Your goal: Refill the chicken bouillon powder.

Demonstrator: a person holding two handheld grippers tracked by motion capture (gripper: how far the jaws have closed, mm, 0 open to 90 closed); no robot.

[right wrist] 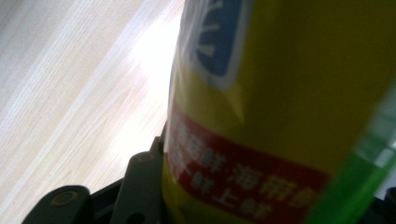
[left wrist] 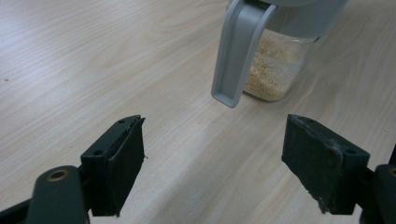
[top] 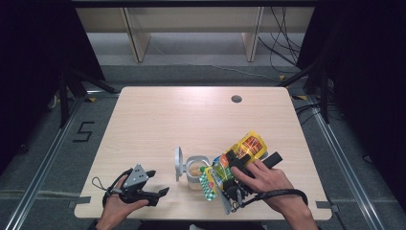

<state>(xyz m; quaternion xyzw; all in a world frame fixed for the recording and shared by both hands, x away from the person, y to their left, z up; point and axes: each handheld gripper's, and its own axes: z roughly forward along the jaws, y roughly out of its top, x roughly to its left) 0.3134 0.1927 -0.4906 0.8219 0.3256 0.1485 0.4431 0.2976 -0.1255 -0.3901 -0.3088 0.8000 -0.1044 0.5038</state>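
Observation:
A clear jar (top: 194, 172) with beige crumbs in its bottom stands near the table's front middle, its grey flip lid (top: 178, 163) hanging open at the left. A yellow and green snack pouch (top: 246, 146) lies tilted just right of the jar, its low end at the jar's rim. My right gripper (top: 235, 164) is shut on this pouch; in the right gripper view the yellow pouch (right wrist: 289, 93) with a red band presses against one black finger (right wrist: 140, 186). My left gripper (top: 158, 183) rests open left of the jar. Its jaws (left wrist: 215, 154) stand wide apart, facing the jar (left wrist: 275, 70).
The wooden table (top: 182, 120) has a round cable hole (top: 236, 99) at the back right. Dark curtains flank the table, and wooden shelf legs and cables lie on the floor beyond its far edge.

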